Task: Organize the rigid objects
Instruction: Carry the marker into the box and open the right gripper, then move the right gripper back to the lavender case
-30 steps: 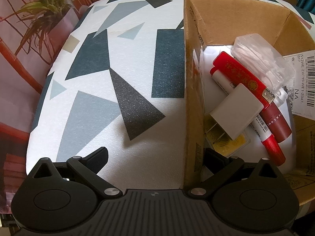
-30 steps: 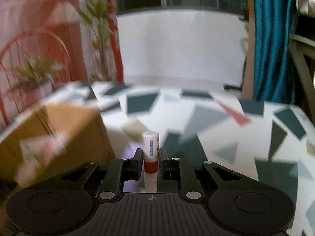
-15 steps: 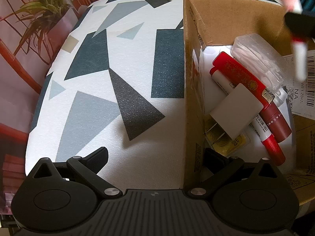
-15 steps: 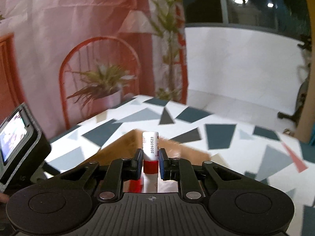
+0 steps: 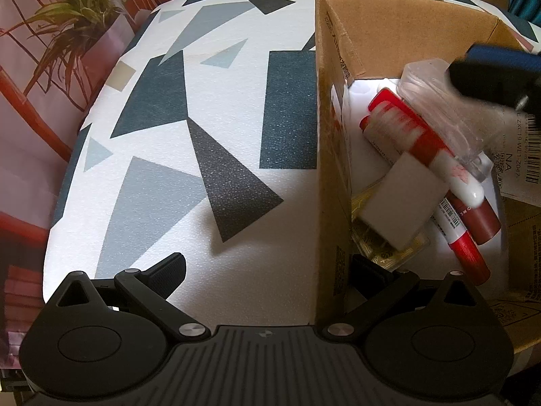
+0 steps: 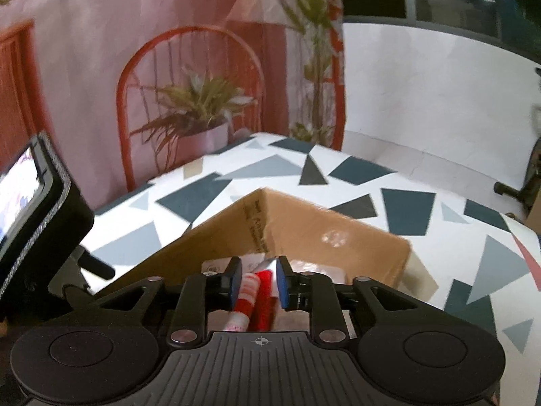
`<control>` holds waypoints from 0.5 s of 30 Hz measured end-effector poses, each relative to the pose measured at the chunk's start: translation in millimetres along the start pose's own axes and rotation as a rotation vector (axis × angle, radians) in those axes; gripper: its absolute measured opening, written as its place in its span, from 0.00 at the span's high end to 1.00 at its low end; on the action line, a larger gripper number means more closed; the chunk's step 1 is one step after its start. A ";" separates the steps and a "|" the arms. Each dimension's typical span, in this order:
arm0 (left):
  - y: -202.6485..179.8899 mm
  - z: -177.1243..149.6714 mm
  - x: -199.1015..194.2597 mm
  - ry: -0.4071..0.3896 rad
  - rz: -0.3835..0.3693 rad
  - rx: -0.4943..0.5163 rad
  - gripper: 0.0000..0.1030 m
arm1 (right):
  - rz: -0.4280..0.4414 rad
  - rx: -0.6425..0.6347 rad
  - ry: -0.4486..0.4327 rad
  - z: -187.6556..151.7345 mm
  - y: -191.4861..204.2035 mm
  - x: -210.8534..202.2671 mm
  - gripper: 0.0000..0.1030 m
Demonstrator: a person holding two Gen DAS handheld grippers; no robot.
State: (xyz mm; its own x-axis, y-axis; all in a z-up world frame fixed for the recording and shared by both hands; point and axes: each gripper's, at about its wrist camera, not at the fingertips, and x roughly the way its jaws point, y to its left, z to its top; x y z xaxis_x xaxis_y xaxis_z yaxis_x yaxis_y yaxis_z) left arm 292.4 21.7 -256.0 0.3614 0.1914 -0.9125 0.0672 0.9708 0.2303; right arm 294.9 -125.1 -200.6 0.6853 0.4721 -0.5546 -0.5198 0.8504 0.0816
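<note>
Pink backdrop and a potted plant (image 6: 199,108) stand behind a table (image 5: 203,135) covered in white with dark and grey triangles. On it sits an open cardboard box (image 5: 333,155). The left gripper (image 5: 267,264) straddles the near wall of the box – one finger outside, one inside, spread wide and pressing on nothing. Inside the box lie a white charger block (image 5: 402,203), a red marker (image 5: 463,247) with a barcode, a dark red tube (image 5: 480,216), a clear plastic case (image 5: 436,101) and something yellow under the charger. The red and white stick (image 5: 422,142), blurred, lies on top of them. The right gripper (image 6: 258,282) hangs above the box; its jaws have just been opening, and the stick is below them, free of the blue pads. A shipping label (image 5: 520,155) on the flap reads "NA"; the rest is too small.
</note>
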 end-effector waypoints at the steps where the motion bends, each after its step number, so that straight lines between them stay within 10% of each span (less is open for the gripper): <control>1: 0.1 -0.1 0.0 0.000 0.000 -0.001 0.00 | -0.012 0.009 -0.018 0.9 -4.2 -3.0 0.79; 8: 0.3 -0.4 0.1 0.000 -0.001 -0.002 0.00 | -0.143 0.038 -0.156 6.1 -45.7 -42.4 0.68; 15: 0.3 -0.4 -0.1 0.000 -0.002 0.001 0.00 | -0.270 0.019 -0.060 -11.4 -101.7 -34.9 0.63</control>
State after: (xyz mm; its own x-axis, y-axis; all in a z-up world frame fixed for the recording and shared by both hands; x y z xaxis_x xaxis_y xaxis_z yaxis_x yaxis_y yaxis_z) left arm 292.0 22.1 -256.0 0.3617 0.1893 -0.9129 0.0686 0.9711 0.2286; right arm 318.0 -230.7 -198.9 0.8270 0.2406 -0.5082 -0.3051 0.9512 -0.0461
